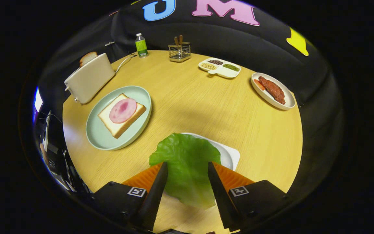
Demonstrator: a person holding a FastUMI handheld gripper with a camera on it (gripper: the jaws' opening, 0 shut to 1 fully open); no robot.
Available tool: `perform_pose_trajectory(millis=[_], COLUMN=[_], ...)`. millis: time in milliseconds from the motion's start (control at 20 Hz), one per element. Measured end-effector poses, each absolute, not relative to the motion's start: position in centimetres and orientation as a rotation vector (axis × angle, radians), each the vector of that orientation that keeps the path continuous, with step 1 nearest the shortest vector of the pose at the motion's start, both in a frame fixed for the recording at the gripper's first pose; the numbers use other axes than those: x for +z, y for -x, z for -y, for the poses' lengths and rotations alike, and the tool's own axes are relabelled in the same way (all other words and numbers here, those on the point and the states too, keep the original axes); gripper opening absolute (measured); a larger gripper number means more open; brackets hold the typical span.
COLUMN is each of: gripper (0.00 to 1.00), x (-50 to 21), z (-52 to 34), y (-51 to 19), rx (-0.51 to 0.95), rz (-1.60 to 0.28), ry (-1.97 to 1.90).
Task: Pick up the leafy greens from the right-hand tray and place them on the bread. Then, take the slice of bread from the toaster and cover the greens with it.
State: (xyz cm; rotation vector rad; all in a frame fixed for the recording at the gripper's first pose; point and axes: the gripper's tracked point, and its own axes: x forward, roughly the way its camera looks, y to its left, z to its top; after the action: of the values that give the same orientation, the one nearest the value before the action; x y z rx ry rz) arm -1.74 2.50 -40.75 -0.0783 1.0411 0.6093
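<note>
The tool (pixel 187 169) is wide open, its two fingers (pixel 156 191) straddling the leafy greens (pixel 187 162), which lie between them on the white tray (pixel 230 156); contact is unclear. Beyond and to the left, the bread (pixel 122 115) with ham sits on a green plate (pixel 101 136) beside the toaster (pixel 89 81).

Fisheye on the tongs (pixel 187 167), forward and down over the table (pixel 206 107)

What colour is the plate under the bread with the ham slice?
Pale mint green plate, clearest in the gripper view, beyond the fingers.
</note>
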Motion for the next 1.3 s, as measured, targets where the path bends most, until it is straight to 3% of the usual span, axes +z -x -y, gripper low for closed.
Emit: perform_pose_trajectory(millis=[50,150,350,400,500,900,1300], gripper=[0.76,0.61,0.53,0.22,0.09,0.09,0.08], x=[-41.5,-42.7,-42.5,-42.6,-42.5,-34.0,-25.4], z=[-2.4,-2.0,-2.2,-2.5,-2.3,-1.7,-4.6], y=[1.9,3.4,2.9,2.8,2.8,0.3,0.6], rx=[0.609,0.625,0.601,0.606,0.590,0.473,0.454], rz=[-1.061,-1.136,-1.117,-1.118,-1.118,-0.932,-0.797], ry=[0.100,0.144,0.133,0.137,0.131,0.046,-0.051])
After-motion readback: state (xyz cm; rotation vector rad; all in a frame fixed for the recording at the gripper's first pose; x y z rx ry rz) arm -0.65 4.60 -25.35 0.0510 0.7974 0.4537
